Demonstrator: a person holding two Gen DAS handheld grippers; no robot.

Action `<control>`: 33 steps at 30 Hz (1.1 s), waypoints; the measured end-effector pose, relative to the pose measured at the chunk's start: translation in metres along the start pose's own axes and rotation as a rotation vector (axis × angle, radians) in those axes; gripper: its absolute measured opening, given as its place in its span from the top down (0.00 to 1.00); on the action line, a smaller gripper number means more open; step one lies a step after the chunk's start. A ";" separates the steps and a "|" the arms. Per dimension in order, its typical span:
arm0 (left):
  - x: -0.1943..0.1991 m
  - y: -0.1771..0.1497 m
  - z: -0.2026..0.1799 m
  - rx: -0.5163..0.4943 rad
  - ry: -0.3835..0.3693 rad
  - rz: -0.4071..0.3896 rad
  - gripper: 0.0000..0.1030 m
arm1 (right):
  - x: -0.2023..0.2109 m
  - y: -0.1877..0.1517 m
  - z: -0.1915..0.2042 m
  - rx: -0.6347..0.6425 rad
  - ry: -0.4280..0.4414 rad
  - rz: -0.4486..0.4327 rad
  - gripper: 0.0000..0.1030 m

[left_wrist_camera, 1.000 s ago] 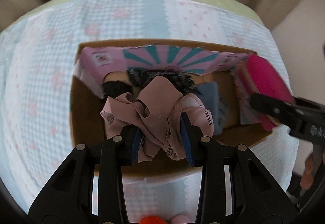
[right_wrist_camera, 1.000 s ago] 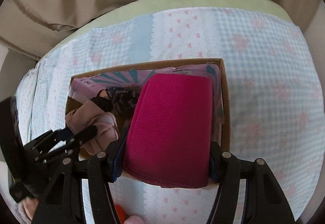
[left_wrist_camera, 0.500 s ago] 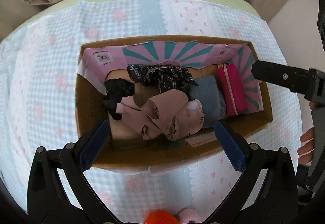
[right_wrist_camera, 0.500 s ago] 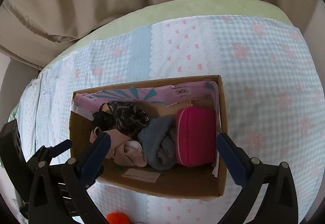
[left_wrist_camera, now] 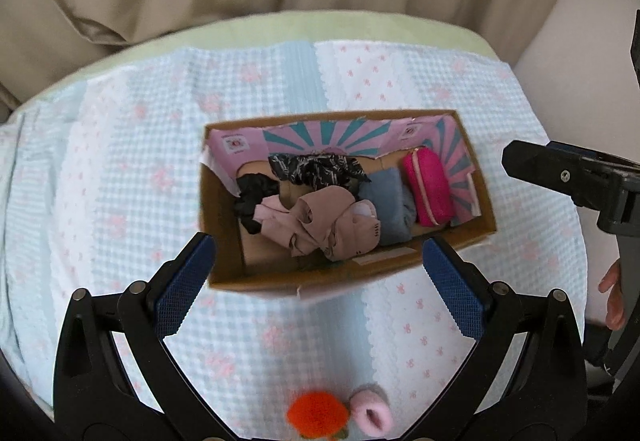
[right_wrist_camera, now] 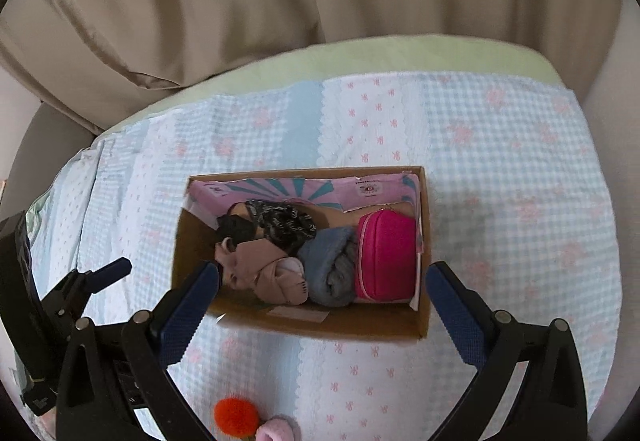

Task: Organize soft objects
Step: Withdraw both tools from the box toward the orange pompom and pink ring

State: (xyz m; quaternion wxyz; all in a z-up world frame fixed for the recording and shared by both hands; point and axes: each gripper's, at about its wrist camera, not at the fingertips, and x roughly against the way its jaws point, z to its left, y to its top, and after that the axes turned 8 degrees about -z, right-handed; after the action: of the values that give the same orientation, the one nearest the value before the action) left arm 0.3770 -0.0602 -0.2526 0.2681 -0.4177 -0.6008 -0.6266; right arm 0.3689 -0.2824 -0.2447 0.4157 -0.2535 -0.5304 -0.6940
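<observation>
An open brown cardboard box [left_wrist_camera: 224, 241] with a pink-and-teal printed lining stands on a bed covered by a pale blue and white quilted patchwork blanket [left_wrist_camera: 120, 169]. Inside the box, from left to right: a black fabric piece [left_wrist_camera: 252, 201], a crumpled dusty-pink garment [left_wrist_camera: 320, 225], a folded grey-blue cloth [left_wrist_camera: 388, 205] and a magenta zippered pouch [left_wrist_camera: 428, 187] against the right wall; a black patterned scarf [left_wrist_camera: 316, 169] lies behind them. The left gripper [left_wrist_camera: 316, 277] hovers above the box's near side, its blue-padded fingers spread wide and holding nothing. The right gripper [right_wrist_camera: 324, 301] is likewise spread and empty over the box. An orange pompom [left_wrist_camera: 316, 415] and a pink fuzzy roll [left_wrist_camera: 370, 415] lie touching on the blanket, nearer than the box.
</observation>
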 end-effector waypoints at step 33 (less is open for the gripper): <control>0.264 -0.173 -0.015 0.019 0.080 -0.268 0.00 | 0.229 -0.192 0.076 0.094 -0.098 -0.235 0.00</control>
State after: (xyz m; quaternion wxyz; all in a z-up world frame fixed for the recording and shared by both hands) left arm 0.0954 -0.0080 -0.1196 0.2097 -0.3061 -0.6458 -0.6673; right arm 0.0793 -0.2639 -0.1406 0.3168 -0.2034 -0.6079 -0.6991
